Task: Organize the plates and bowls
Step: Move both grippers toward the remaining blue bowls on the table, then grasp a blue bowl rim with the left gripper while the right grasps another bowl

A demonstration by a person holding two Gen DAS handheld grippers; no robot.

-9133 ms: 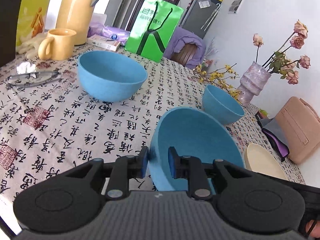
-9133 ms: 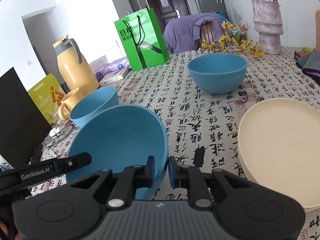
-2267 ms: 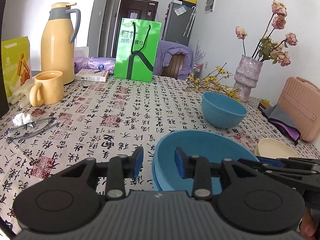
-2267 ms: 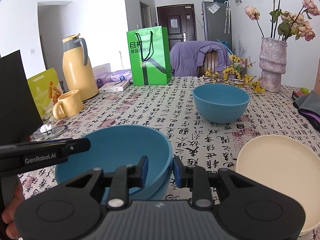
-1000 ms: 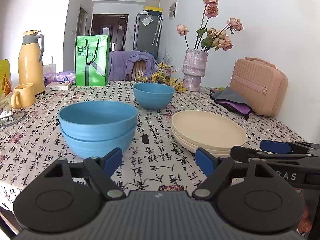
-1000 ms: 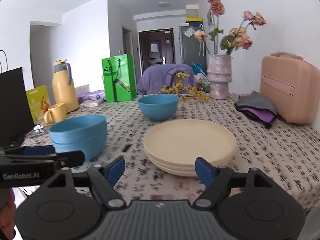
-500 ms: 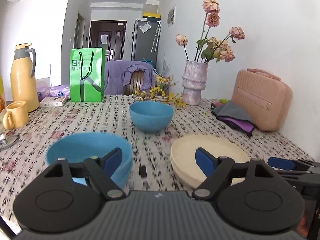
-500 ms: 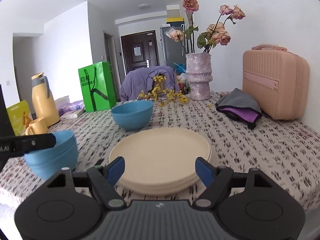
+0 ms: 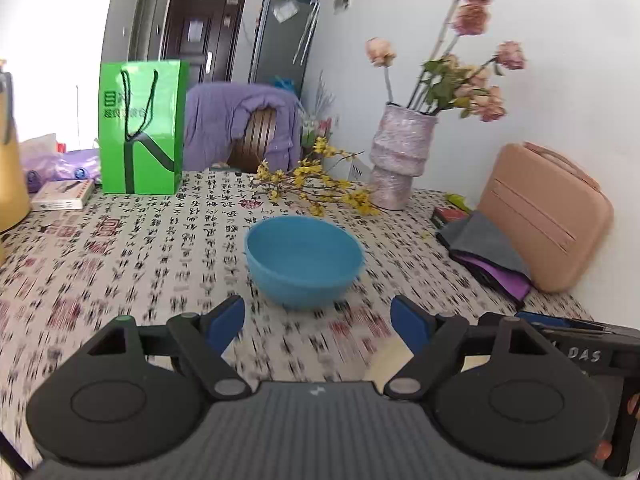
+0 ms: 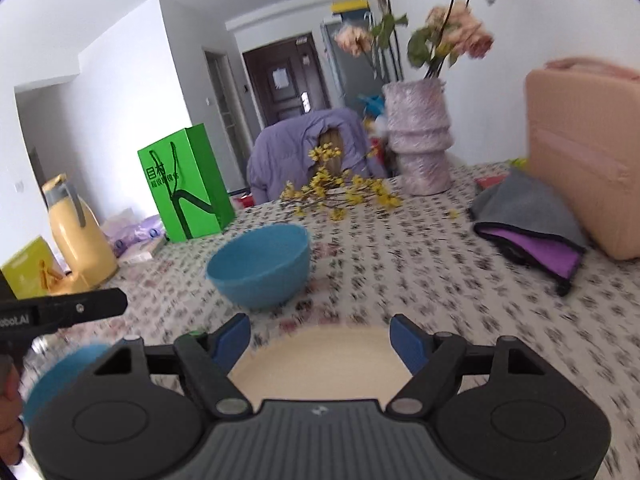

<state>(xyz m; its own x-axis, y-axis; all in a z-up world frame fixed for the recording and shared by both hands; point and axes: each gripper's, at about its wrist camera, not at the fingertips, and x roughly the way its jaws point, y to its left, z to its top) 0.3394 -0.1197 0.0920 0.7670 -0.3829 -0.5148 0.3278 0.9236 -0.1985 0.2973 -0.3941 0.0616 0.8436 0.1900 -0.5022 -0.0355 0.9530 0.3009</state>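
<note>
A single blue bowl [image 9: 304,260] stands on the patterned tablecloth straight ahead of my left gripper [image 9: 318,324], which is open and empty a short way in front of it. In the right wrist view the same blue bowl [image 10: 262,266] lies ahead and left of my right gripper [image 10: 320,338], also open and empty. The cream plates [image 10: 320,360] sit just under the right gripper's jaws; a sliver of the cream plates [image 9: 390,356] shows in the left view. The stacked blue bowls [image 10: 60,372] peek out at the lower left, mostly hidden.
A vase of flowers [image 9: 400,160] and yellow sprigs [image 9: 316,190] stand behind the bowl. A pink case [image 9: 548,216] and folded cloths [image 9: 488,252] are at the right. A green bag [image 9: 140,128] and yellow thermos [image 10: 78,232] sit at the left.
Both grippers have moved forward over the table toward the single blue bowl, which now looks much closer. The stacked bowls and plates have slid down to the frames' lower edges. Jaws stay wide.
</note>
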